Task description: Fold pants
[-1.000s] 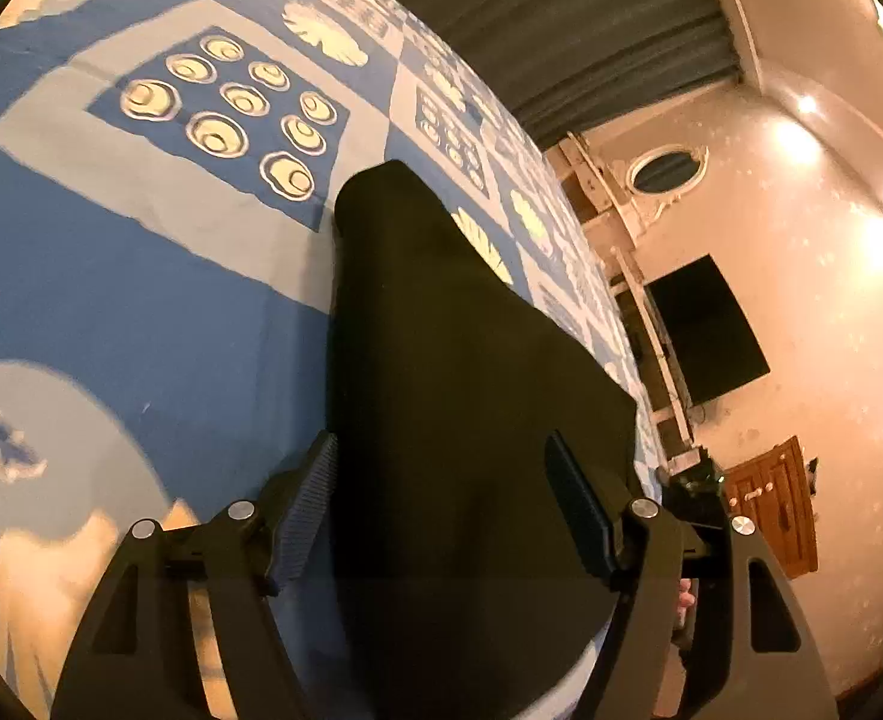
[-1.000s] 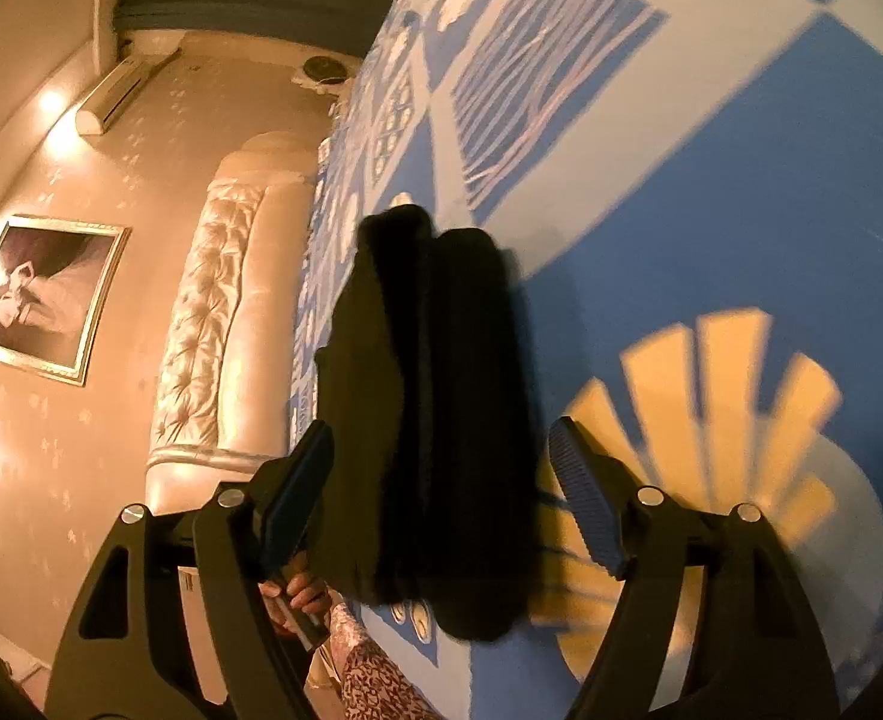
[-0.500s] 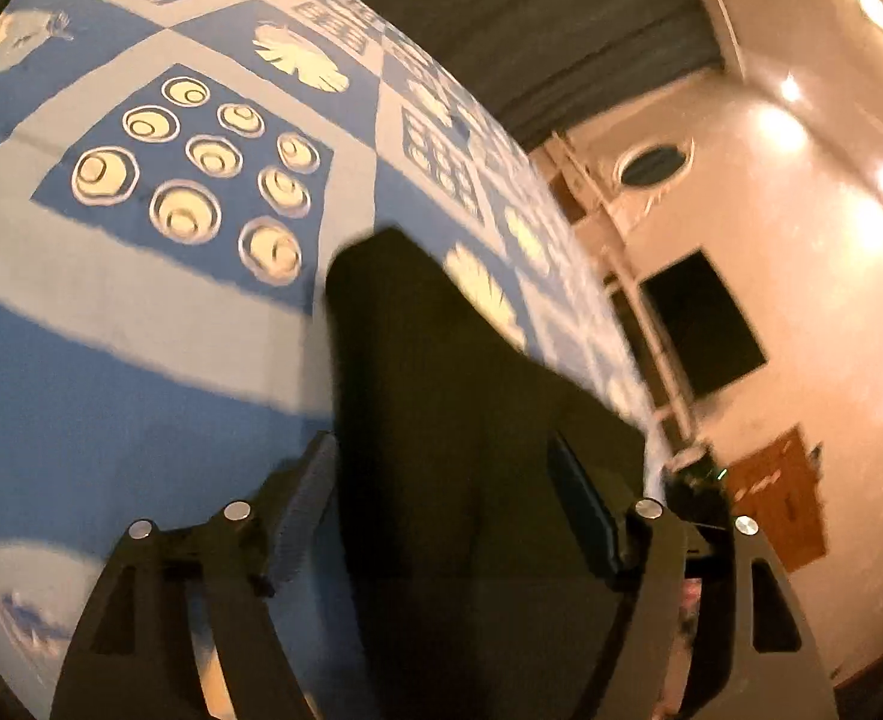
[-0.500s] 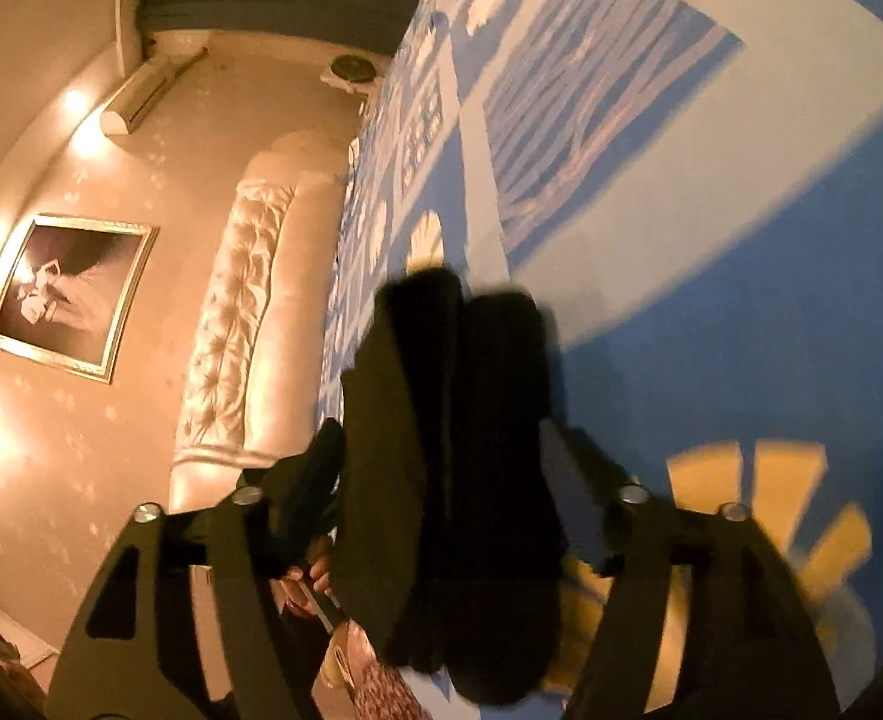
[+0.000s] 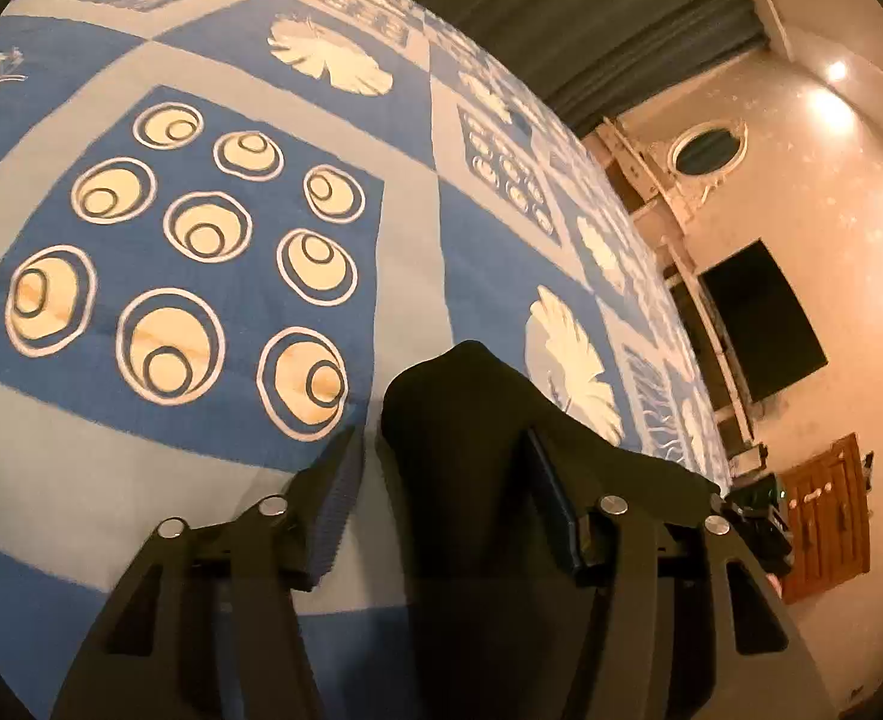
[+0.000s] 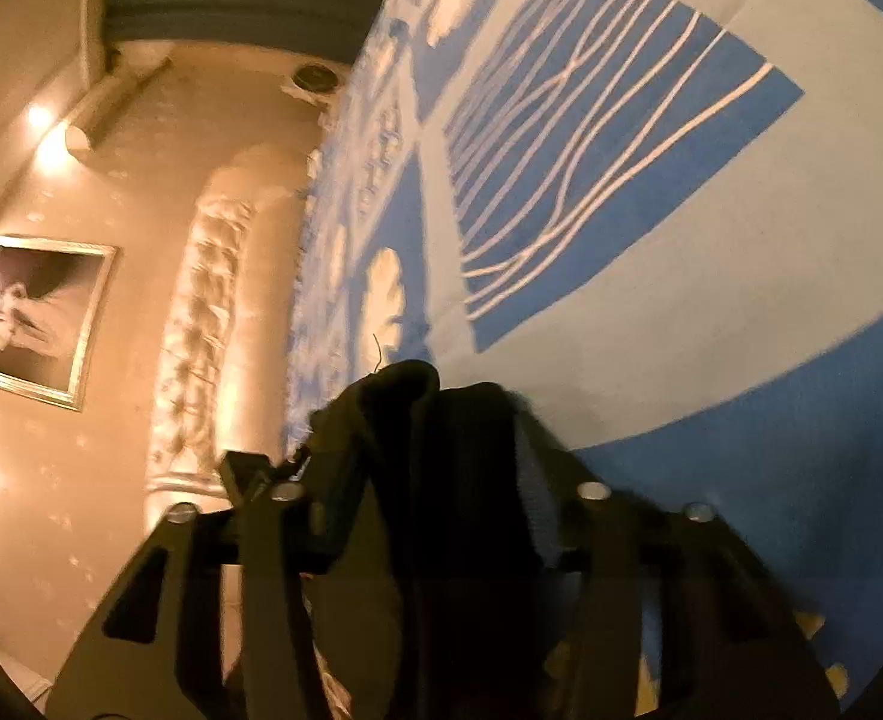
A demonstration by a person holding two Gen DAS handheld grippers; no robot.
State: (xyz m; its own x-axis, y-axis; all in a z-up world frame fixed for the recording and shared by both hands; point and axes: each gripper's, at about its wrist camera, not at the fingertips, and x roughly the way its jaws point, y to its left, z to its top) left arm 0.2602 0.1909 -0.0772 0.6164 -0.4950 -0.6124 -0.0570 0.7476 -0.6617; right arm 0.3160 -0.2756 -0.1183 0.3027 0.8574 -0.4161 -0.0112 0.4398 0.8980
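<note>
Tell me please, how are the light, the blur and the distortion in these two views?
Left wrist view: warm dim light, glaring wall lamps, fisheye-curved bedspread, mostly sharp. Right wrist view: same warm light, motion-blurred black pants and tongs, headboard soft.

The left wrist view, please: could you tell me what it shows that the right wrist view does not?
Only the left wrist view shows the circles panel on the bedspread, a dark wall screen, an oval mirror and a wooden cabinet. Only the right wrist view shows the tufted headboard, a framed picture and the wavy-line panel. Both show the blue patterned bedspread and the black pants between gripper fingers whose jaws have just been closing.
</note>
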